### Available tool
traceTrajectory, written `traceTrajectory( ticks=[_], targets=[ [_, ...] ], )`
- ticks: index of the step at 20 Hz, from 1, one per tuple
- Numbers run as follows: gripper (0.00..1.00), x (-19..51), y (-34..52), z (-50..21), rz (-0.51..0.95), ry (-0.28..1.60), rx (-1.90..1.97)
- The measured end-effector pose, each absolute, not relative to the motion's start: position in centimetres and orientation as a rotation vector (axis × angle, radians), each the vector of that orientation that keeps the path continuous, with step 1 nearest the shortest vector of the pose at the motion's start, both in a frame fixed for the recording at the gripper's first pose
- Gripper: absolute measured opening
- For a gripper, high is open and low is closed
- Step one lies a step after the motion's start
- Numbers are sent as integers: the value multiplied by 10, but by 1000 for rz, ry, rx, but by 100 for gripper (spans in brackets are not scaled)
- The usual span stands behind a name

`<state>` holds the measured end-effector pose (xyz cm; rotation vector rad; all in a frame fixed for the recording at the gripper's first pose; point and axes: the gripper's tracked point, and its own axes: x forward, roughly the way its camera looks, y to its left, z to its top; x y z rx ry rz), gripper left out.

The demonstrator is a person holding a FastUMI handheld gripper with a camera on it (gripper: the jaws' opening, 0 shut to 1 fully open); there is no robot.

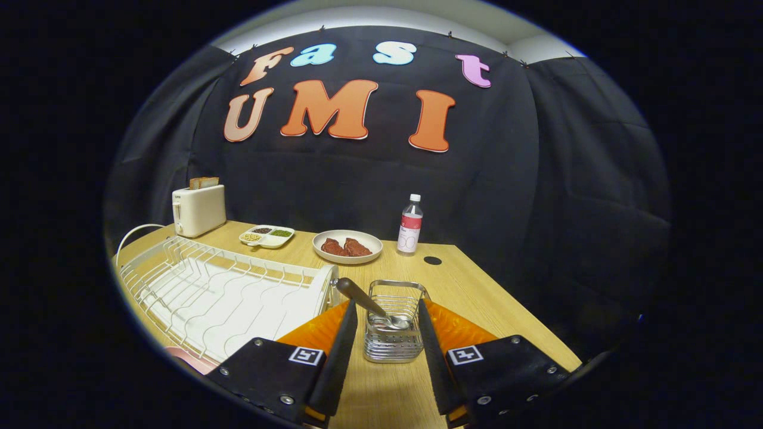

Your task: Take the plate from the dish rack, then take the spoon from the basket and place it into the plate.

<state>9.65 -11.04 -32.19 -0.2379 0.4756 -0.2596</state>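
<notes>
A wire metal basket (pixel 393 345) stands on the wooden table (pixel 477 298), between my fingers and near their tips. The spoon (pixel 365 301) lies in it, bowl down inside and dark handle leaning out over the rim towards the dish rack. My gripper (pixel 387 307) is open; its black pads flank the basket without touching it or the spoon. The white wire dish rack (pixel 220 292) sits to the left of the fingers, its slots bare. A pink rim (pixel 182 356), possibly the plate, peeks out by the rack's near corner, left of my left finger (pixel 340 351).
Beyond the basket are a white plate with meat pieces (pixel 347 245), a divided dish of beans (pixel 267 236), a toaster with bread (pixel 198 208) and a water bottle (pixel 409 225). A dark round hole (pixel 433 260) marks the tabletop. The table's right edge runs close to my right finger.
</notes>
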Motion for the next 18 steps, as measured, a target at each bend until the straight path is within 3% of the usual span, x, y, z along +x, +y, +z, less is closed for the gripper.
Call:
traceTrajectory(
  ticks=[12,18],
  targets=[
    [61,106,-123,-327,-268,470,-173],
    [48,92,-150,-334,-325,493,-139]
  ],
)
